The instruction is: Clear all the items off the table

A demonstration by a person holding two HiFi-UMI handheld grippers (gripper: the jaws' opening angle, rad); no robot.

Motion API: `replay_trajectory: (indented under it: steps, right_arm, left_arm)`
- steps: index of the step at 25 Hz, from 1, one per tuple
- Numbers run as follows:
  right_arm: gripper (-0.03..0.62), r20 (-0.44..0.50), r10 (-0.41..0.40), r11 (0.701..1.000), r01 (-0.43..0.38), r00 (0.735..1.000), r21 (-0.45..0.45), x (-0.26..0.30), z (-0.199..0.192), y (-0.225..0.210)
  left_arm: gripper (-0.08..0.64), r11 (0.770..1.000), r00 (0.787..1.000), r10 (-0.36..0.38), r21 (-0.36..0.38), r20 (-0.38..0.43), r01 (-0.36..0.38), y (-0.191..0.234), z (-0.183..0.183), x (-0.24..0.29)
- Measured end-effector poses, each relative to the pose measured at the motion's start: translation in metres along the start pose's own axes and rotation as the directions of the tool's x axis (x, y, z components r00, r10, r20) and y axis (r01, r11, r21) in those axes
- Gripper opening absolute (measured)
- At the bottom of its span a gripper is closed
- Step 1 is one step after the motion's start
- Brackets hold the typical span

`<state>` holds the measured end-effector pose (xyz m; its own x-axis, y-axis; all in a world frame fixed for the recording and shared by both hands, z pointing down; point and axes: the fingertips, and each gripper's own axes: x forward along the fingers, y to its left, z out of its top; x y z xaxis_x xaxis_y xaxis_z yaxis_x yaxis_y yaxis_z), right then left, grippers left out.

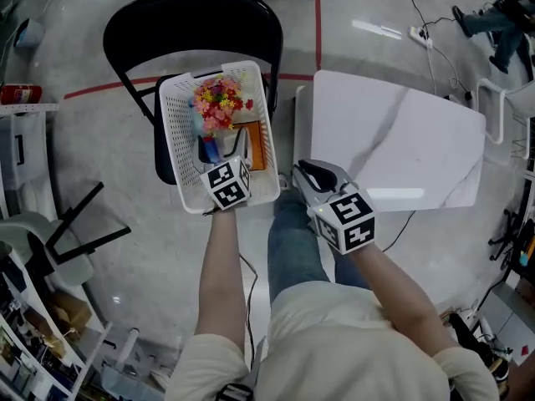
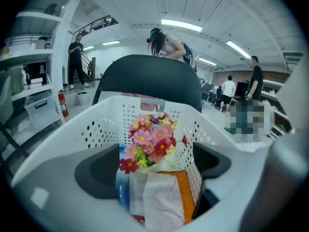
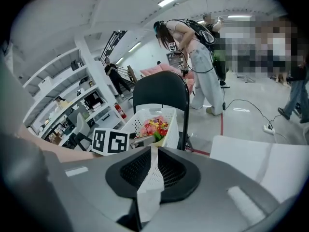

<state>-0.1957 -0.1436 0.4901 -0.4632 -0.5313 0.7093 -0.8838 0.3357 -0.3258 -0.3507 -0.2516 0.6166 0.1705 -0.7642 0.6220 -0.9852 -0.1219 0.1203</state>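
Item: white dimpled paper tissue (image 3: 150, 194), a thin folded strip, pinched between my right gripper's (image 3: 153, 163) nearly closed jaws, by the white marbled table's (image 1: 401, 140) near corner. My left gripper (image 2: 152, 170), jaws wide and empty, hangs over the white perforated plastic basket (image 2: 72, 124) on the black chair (image 2: 145, 71); inside are pink-and-red artificial flowers (image 2: 152, 139) and an orange flat packet (image 2: 183, 194).
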Motion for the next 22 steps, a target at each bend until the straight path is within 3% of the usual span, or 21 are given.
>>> replay_trajectory:
  steps: [4, 10, 22]
  right_arm:
    - [0.041, 0.016, -0.009, 1.0, 0.009, 1.0, -0.003, -0.009, 0.004, -0.002]
    - [0.041, 0.03, -0.028, 1.0, 0.028, 0.999, 0.001, -0.024, 0.005, -0.006]
    - [0.041, 0.084, -0.054, 0.999, 0.054, 0.995, 0.004, -0.055, 0.018, -0.006]
  left_arm:
    - [0.464, 1.0, 0.998, -0.003, 0.027, 0.063, 0.001, -0.003, 0.018, -0.006]
    - [0.355, 0.999, 0.995, 0.011, 0.043, 0.095, -0.015, -0.003, 0.051, -0.014]
    - [0.181, 0.999, 0.995, -0.018, 0.034, 0.098, 0.014, -0.025, 0.087, -0.072]
